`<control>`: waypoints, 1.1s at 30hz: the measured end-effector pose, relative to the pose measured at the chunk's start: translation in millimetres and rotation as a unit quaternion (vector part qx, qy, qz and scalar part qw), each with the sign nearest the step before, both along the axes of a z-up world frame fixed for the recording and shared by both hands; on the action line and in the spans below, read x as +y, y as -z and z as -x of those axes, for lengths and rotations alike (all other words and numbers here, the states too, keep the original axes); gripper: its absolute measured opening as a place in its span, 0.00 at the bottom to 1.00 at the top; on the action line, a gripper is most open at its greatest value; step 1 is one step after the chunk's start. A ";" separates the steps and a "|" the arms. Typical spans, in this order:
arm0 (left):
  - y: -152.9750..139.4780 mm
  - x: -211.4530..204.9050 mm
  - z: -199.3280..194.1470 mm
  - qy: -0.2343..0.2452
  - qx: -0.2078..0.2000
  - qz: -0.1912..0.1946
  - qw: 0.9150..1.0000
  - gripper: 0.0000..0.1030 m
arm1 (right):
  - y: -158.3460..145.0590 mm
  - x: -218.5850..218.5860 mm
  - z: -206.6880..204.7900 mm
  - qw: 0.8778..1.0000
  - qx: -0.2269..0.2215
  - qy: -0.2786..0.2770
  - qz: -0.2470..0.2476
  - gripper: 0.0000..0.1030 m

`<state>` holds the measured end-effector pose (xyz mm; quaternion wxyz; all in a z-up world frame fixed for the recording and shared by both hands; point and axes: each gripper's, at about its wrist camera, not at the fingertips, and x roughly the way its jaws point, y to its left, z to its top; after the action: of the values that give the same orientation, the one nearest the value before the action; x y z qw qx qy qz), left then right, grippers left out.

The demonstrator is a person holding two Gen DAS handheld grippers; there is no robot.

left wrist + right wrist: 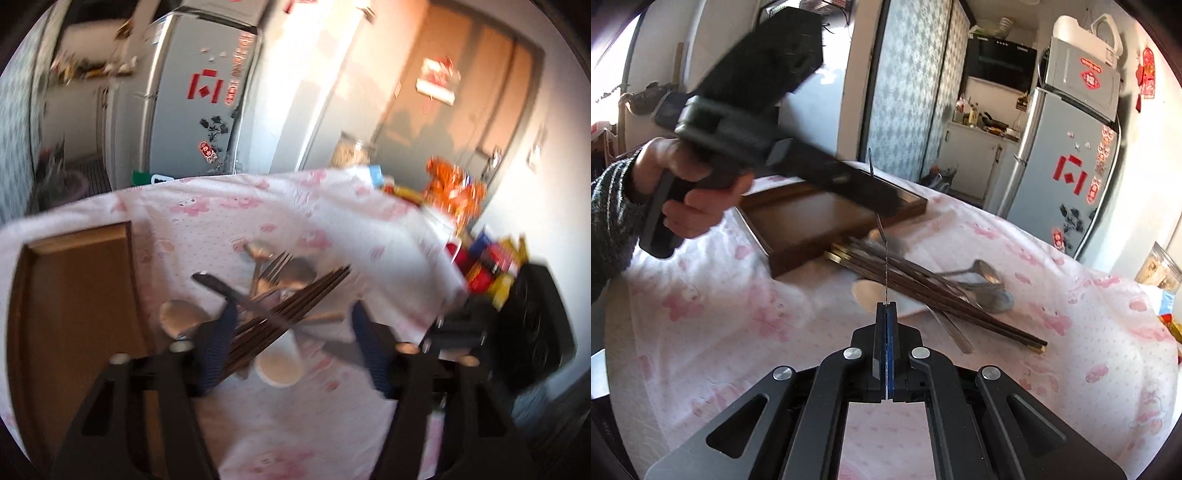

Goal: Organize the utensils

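Observation:
A pile of utensils lies on the pink floral tablecloth: dark chopsticks [945, 291], spoons [988, 275], a fork [273, 267] and a white cup [280, 360] on its side. My right gripper [885, 303] is shut on a table knife [881, 229], held edge-on and pointing away above the pile. In the left wrist view the knife [236, 295] crosses between the fingers. My left gripper [291, 314] is open above the pile, around the knife but not closed on it. A wooden tray [798, 221] sits to the left of the pile.
The left gripper's body and the hand holding it [694, 184] hover over the tray. Snack packets [454, 192] and a black object [532, 325] sit at the table's right end. A fridge [1067, 162] stands behind the table.

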<state>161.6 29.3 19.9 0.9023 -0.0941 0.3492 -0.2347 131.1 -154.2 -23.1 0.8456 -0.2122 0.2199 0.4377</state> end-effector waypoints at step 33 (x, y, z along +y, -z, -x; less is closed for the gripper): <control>31.0 153.5 -52.6 -0.195 0.112 -0.036 0.974 0.33 | 19.9 170.4 -60.4 0.958 0.263 0.095 -0.067 0.00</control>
<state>214.2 182.8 -11.1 0.8884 -0.1540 0.4314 -0.0291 191.5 16.1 -43.0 0.8081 -0.0107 0.4234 0.4093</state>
